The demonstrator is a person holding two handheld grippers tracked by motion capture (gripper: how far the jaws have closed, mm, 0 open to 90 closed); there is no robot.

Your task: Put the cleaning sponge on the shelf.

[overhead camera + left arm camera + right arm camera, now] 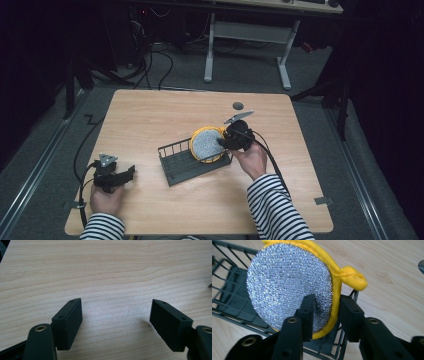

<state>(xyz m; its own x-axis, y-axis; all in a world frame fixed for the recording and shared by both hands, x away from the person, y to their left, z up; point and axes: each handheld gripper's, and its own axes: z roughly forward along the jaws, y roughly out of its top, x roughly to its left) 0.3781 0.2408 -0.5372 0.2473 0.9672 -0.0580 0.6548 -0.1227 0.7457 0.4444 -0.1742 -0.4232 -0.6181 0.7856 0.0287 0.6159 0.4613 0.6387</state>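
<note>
A round scouring pad (207, 144) with a silver mesh face and a yellow back stands on edge at the right end of a dark wire rack (175, 167). My right gripper (223, 142) comes at it from the right. In the right gripper view the pad (287, 282) has its lower rim between the jaws of the right gripper (325, 302). One pad dents the mesh face and the other lies against the yellow rim, over the rack (229, 290). My left gripper (131, 173) rests near the table's front left. Its jaws stand wide apart over bare wood, the left gripper (116, 310) holding nothing.
The wooden table (150, 115) has a small dark disc (238, 105) near its far edge, behind the right gripper. A white-legged desk (247, 35) and cables stand on the floor beyond. Each gripper trails a black cable off the front edge.
</note>
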